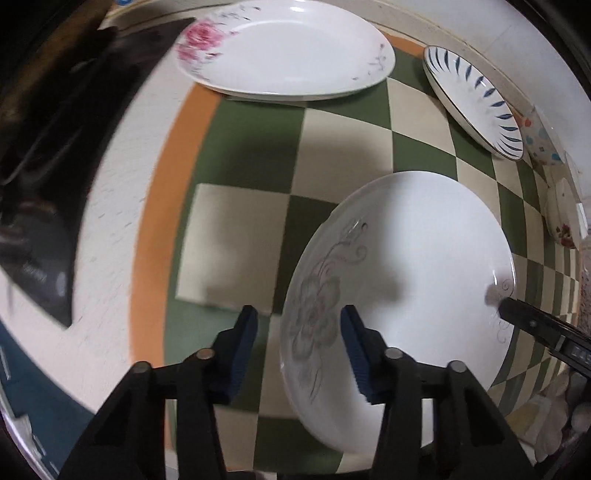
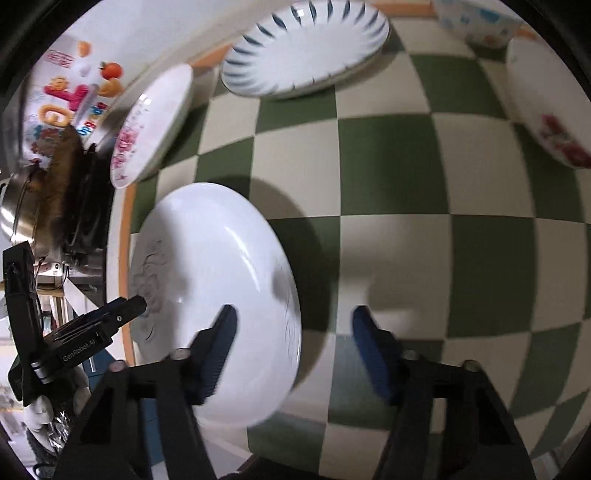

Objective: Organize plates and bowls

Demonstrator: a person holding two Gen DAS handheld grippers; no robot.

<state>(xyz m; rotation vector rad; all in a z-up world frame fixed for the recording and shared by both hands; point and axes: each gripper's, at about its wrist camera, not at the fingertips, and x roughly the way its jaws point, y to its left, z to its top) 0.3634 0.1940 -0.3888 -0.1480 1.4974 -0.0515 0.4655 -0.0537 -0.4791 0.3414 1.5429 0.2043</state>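
A white plate with a grey flower print (image 1: pixel 413 266) (image 2: pixel 214 266) lies on the green-and-cream chequered mat (image 1: pixel 240 147) (image 2: pixel 388 155). My left gripper (image 1: pixel 299 312) stands over the plate's left rim, one blue pad outside it and one above the plate, with gaps showing; it is open. My right gripper (image 2: pixel 295 310) straddles the opposite rim the same way, also open. Each gripper's black finger shows in the other's view, the right (image 1: pixel 532 325) and the left (image 2: pixel 122 314). A rose-print plate (image 1: pixel 284 48) (image 2: pixel 151 125) and a blue-striped plate (image 1: pixel 472 99) (image 2: pixel 306 48) lie farther back.
A bowl with coloured dots (image 1: pixel 539 140) (image 2: pixel 476 22) and a bowl with red flowers (image 1: pixel 565 218) (image 2: pixel 550 110) stand at the mat's right side. A black object (image 1: pixel 37 184) lies left of the mat. A metal pot (image 2: pixel 18 206) and colourful packaging (image 2: pixel 62 96) sit beyond it.
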